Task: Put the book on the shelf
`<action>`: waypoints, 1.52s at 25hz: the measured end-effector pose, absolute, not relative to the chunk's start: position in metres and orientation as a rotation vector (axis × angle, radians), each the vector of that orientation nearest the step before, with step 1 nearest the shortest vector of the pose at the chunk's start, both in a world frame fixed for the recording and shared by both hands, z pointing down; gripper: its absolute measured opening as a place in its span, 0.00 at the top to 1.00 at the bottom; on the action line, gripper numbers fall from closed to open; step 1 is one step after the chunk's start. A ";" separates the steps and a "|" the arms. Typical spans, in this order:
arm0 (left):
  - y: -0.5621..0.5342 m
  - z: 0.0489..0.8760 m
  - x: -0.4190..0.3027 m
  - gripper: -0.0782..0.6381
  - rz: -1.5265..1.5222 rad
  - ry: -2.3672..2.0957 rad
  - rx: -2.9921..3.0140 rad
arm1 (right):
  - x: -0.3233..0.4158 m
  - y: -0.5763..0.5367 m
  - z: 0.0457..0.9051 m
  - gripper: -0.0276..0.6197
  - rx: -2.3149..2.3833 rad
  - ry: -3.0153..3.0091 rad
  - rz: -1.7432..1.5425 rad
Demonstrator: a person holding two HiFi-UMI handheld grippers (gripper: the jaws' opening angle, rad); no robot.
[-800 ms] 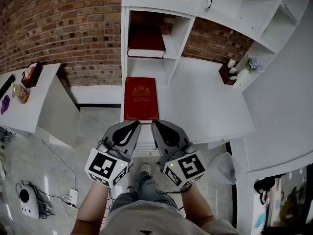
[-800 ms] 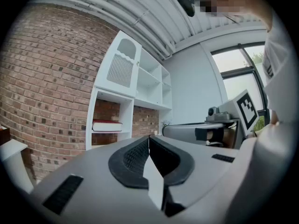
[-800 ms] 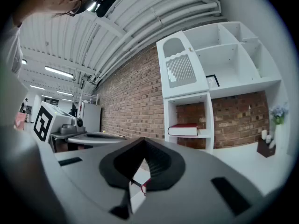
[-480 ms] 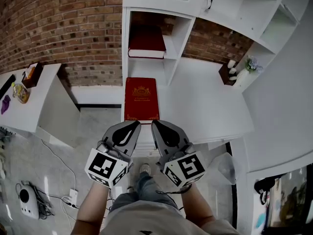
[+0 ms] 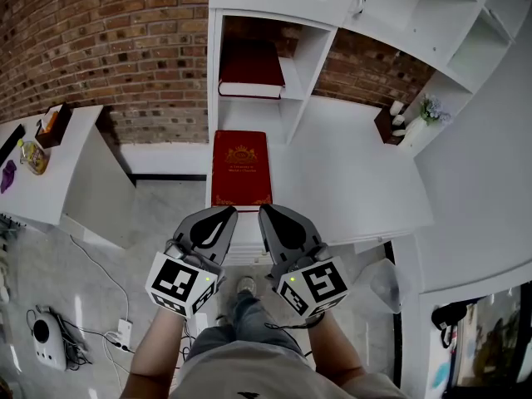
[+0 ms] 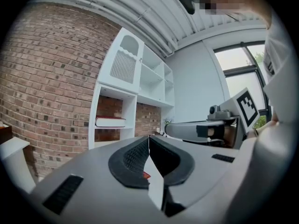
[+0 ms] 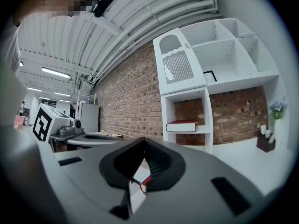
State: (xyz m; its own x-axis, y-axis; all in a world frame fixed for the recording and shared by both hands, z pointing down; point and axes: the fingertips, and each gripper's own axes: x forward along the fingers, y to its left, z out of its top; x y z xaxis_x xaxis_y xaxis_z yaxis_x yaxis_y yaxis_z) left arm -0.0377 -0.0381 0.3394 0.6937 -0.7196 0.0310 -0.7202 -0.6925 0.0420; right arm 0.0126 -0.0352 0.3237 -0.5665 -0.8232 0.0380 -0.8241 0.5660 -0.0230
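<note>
A red book with a gold emblem lies flat on the white desk, at its left front edge. A second red book lies on the white shelf unit behind it, and shows in the left gripper view and the right gripper view. My left gripper and right gripper hover side by side just in front of the desk book's near edge, both shut and holding nothing. A sliver of the red book shows below the left gripper and the right gripper.
A low white side table with small items stands at the left. A brown holder and a small flower pot sit at the desk's back right. Cables and a white device lie on the floor. The person's legs are below the grippers.
</note>
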 end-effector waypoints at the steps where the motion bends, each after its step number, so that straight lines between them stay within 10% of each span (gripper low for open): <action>1: -0.040 0.342 -0.038 0.87 0.024 -1.214 2.840 | 0.013 -0.037 0.327 0.94 1.453 -2.753 0.066; 38: -0.105 0.459 -0.036 0.87 0.221 -1.247 2.641 | 0.046 -0.099 0.450 0.93 1.395 -2.594 0.386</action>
